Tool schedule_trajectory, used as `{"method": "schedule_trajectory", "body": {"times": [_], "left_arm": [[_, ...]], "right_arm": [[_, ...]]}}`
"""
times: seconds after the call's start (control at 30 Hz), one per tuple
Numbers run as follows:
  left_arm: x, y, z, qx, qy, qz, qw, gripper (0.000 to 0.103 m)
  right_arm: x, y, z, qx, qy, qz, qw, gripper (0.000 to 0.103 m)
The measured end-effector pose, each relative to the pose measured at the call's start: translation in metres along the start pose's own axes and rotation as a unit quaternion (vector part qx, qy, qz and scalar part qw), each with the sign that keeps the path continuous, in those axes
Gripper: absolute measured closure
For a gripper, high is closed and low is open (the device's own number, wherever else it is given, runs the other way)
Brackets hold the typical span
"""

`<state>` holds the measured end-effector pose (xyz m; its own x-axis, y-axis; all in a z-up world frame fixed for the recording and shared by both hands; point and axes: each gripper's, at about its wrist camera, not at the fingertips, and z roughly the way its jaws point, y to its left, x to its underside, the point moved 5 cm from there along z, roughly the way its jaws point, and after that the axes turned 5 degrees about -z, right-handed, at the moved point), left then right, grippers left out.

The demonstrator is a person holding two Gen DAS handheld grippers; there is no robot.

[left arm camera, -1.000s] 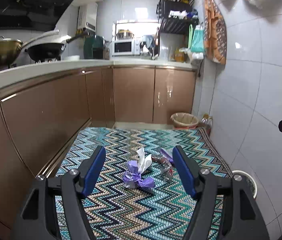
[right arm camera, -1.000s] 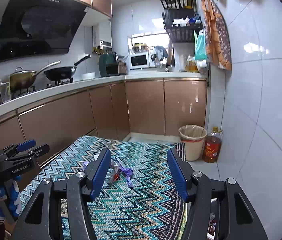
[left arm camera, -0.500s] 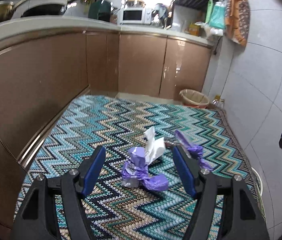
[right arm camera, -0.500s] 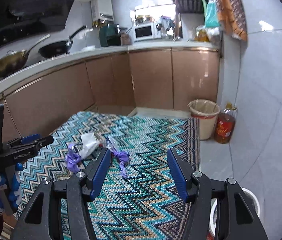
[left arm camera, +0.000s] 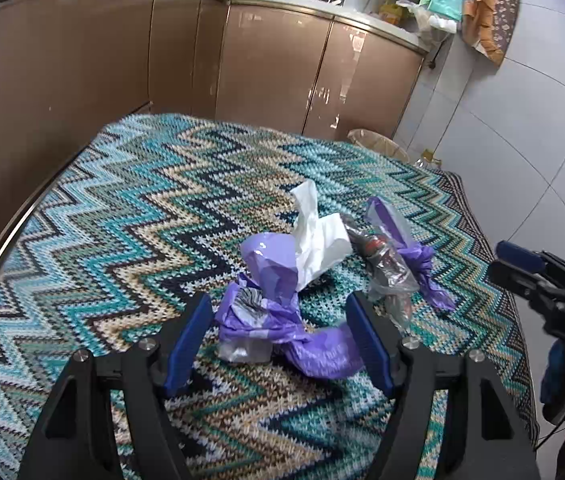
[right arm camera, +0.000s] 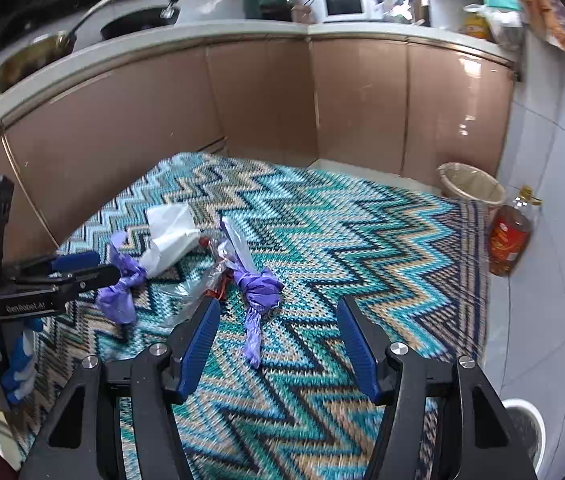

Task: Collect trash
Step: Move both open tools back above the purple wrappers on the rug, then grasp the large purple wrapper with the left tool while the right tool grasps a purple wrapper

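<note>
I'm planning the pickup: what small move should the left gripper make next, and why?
Probably ease the left gripper down and close it on the purple bag. Its jaws stand open on either side of that crumpled bag, which lies on the zigzag rug, apparently not yet gripped.

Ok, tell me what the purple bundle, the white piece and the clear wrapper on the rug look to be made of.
Purple bundle: thin plastic film, probably a bag; glossy highlights, crumpled, knotted folds.
White piece: likely tissue or soft paper; matte, standing in creased folds.
Clear wrapper: transparent plastic film; see-through with shiny wrinkles, something dark and red inside.
Rug: woven or knitted textile; visible stitch-like zigzag pattern, matte.
</note>
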<state>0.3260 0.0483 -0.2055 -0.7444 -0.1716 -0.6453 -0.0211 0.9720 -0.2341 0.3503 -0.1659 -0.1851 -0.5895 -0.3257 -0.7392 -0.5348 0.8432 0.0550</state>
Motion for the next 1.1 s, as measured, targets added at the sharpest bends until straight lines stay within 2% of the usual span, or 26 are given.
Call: {"method": "schedule_trajectory", "body": {"times": [0.23, 0.4, 0.5, 0.67, 0.77, 0.8, 1.1], "left_arm": [[0.005, 0.014, 0.02, 0.014, 0.028, -0.032, 0.999, 0.036], [0.009, 0.019, 0.026, 0.024, 0.033, -0.043, 0.9982, 0.036], [0.01, 0.019, 0.027, 0.027, 0.033, -0.045, 0.9981, 0.044], [0.013, 0.023, 0.026, 0.028, 0.029, -0.051, 0.9979, 0.053], [0.015, 0.03, 0.023, 0.033, 0.027, -0.058, 0.9974, 0.055], [0.015, 0.032, 0.022, 0.034, 0.025, -0.059, 0.9973, 0.056], [0.017, 0.044, 0.004, 0.043, 0.014, -0.076, 0.9961, 0.059]], "right_arm": [[-0.004, 0.0, 0.037, -0.028, 0.029, -0.033, 0.999, 0.044], [-0.007, 0.007, 0.049, -0.043, 0.037, -0.054, 0.997, 0.044], [-0.008, 0.008, 0.058, -0.045, 0.044, -0.06, 0.996, 0.044], [-0.008, 0.007, 0.071, -0.05, 0.052, -0.063, 0.995, 0.055], [-0.006, 0.007, 0.078, -0.053, 0.059, -0.062, 0.995, 0.065], [-0.006, 0.007, 0.079, -0.054, 0.061, -0.061, 0.995, 0.071], [-0.003, -0.002, 0.061, -0.032, 0.05, -0.044, 0.997, 0.075]]}}
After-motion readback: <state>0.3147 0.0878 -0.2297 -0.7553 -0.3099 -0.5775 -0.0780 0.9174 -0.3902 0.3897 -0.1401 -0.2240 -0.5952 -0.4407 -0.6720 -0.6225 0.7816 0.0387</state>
